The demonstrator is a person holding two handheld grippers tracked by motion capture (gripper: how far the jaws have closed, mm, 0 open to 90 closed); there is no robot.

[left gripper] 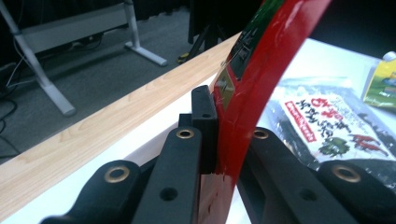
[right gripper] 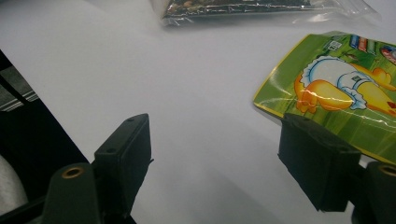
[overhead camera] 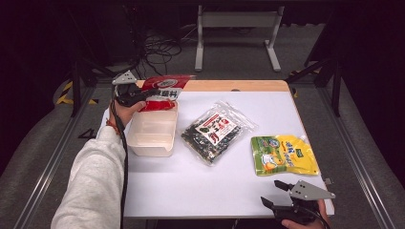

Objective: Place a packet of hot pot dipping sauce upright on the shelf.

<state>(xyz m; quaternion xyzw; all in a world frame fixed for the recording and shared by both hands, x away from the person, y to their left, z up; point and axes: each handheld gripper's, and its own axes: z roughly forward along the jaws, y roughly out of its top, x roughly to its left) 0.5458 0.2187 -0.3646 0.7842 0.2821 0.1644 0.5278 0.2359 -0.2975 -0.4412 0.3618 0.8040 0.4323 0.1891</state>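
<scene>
Jaws of my left gripper (overhead camera: 149,91) clamp the flat red plastic packet (overhead camera: 165,90), held over the far end of the translucent plastic box (overhead camera: 152,133) on the white table (overhead camera: 191,181). My right gripper (overhead camera: 276,193) rests with jaws wide apart and empty, near the yellow-green pouch (overhead camera: 282,155).

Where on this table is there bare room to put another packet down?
The widest bare patch is the near strip of the white table, between the tub and the right gripper, below the seaweed bag. The far right corner beyond the yellow-green pouch is also bare. The left side is crowded: the left gripper holds the red packet over the tub.
</scene>
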